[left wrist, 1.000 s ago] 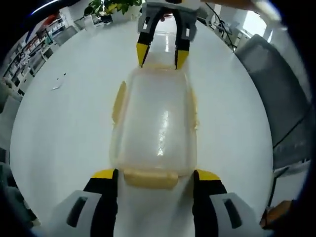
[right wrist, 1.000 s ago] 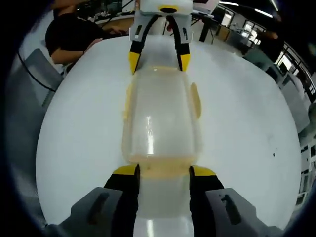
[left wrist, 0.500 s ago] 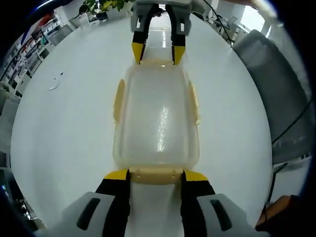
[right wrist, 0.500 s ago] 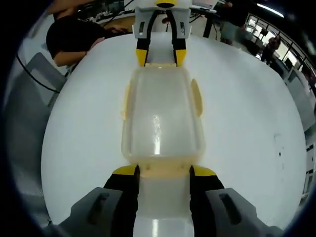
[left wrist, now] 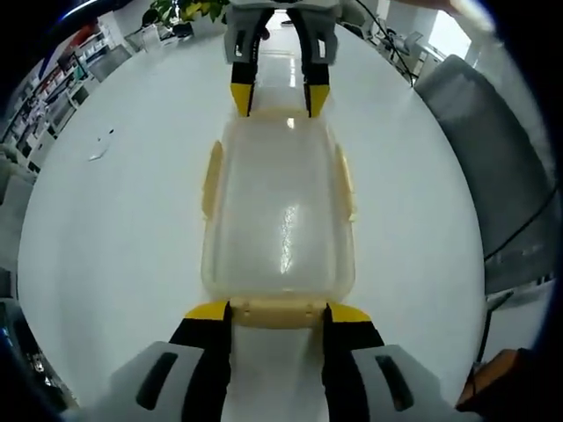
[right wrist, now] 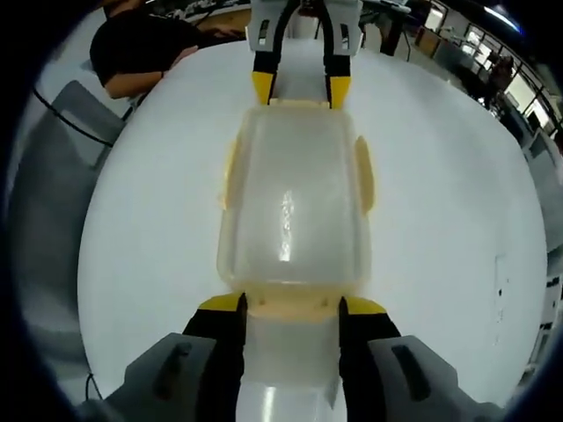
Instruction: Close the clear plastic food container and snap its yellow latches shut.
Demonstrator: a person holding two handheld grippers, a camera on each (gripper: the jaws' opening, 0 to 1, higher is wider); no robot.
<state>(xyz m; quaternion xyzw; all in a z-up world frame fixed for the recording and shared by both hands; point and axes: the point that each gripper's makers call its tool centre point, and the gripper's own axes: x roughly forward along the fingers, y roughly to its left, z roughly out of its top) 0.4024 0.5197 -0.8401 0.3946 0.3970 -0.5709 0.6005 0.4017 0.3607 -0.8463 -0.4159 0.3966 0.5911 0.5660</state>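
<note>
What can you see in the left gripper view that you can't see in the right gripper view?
The left gripper view has a green plant at its top, shelves at the upper left, and a grey chair on the right. The right gripper view has a person in a black top leaning on the table. Both views have the clear container with its yellow latches on the white table, and a gripper at each end: left gripper, right gripper.
</note>
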